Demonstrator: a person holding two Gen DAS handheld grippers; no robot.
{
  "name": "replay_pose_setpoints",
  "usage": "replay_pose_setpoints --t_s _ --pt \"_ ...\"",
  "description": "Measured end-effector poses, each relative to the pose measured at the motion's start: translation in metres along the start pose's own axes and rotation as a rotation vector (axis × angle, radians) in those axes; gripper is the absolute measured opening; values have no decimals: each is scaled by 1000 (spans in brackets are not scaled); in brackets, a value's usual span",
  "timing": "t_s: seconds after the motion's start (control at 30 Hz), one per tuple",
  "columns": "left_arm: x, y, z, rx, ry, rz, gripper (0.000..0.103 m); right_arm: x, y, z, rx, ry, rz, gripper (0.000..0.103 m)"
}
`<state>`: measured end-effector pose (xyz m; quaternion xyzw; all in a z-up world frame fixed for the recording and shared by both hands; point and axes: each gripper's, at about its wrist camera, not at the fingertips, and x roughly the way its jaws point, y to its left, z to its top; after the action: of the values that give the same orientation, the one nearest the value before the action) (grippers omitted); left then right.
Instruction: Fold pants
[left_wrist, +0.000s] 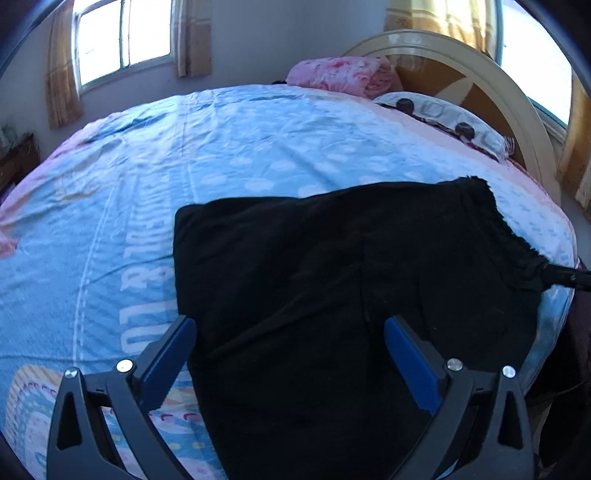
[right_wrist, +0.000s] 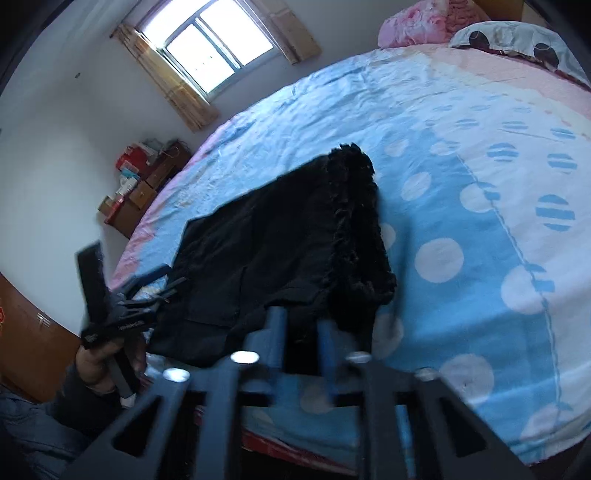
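Pants: black pants (left_wrist: 332, 280) lie partly folded on the bed, near its front edge, in the left wrist view.
Left hand-held gripper: left hand-held gripper (left_wrist: 291, 336) hangs over the near part of the cloth, blue pads spread wide, nothing pinched between them.
Right side of the cloth: a dark tool tip (left_wrist: 565, 277), the right hand-held gripper, meets the ruffled waistband at the pants' right edge; whether it pinches the fabric cannot be told from this view.
Bed: blue and pink printed sheet (left_wrist: 240, 155) covers the mattress.
Head of the bed: a pink quilt (left_wrist: 340, 75) and a patterned pillow (left_wrist: 443, 118) rest against the curved headboard (left_wrist: 491, 77).
Room: a window (left_wrist: 123, 37) with tan curtains stands behind the bed.
Pants, right wrist view: the same cloth (right_wrist: 273, 240) lies flat, its gathered waistband (right_wrist: 358, 229) toward the right.
Right hand-held gripper: right hand-held gripper (right_wrist: 301, 332) is blurred, its fingers drawn nearly together on the waistband's near edge.
Left side: a person's hand (right_wrist: 99, 363) holds the left tool by the far-left edge of the pants.
Containers: a wooden cabinet (right_wrist: 144, 188) by the wall carries stacked boxes; their contents cannot be made out.
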<state>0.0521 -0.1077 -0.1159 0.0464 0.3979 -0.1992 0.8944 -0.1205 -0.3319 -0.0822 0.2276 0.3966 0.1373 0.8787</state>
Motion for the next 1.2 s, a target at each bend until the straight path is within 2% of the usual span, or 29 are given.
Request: replay_pose_setpoints --t_s 0.07,0.17,0.43,0.53,0.63,0.67,0.77,0.87,0.97,1.03,1.07,1.2 --pt "-1 -1 0 4 -8 -1 103 -10 4 3 -27 -29 -36 8" --pt "1 -4 -1 21 7 3 103 -9 2 1 -55 10 -117 7" --pt "0 -3 -3 12 4 -1 103 4 -9 -9 -50 73 -155 8" --pt "-18 -3 -3 9 -33 -16 103 -15 -6 -7 -19 43 -120 12" --pt "-28 -6 -7 42 -56 44 103 -38 2 -7 -62 -27 -244 13" --pt "-27 -7 -8 52 -58 57 103 -45 7 -5 -67 -63 -240 13" --pt "-16 -7 -9 54 -25 90 103 -47 28 0 -89 -110 -138 14" --pt "-6 -7 -11 41 2 88 103 -18 52 2 -160 -52 -71 33" --pt "-3 -4 -14 25 11 74 103 17 62 -3 -204 24 -70 33" --pt "-1 -3 -14 16 21 58 103 36 54 -8 -195 76 -137 33" --pt "-1 -2 -14 16 23 55 103 42 49 -12 -187 92 -141 33" --pt "1 -3 -15 12 24 50 103 45 28 -15 -135 98 -69 30"
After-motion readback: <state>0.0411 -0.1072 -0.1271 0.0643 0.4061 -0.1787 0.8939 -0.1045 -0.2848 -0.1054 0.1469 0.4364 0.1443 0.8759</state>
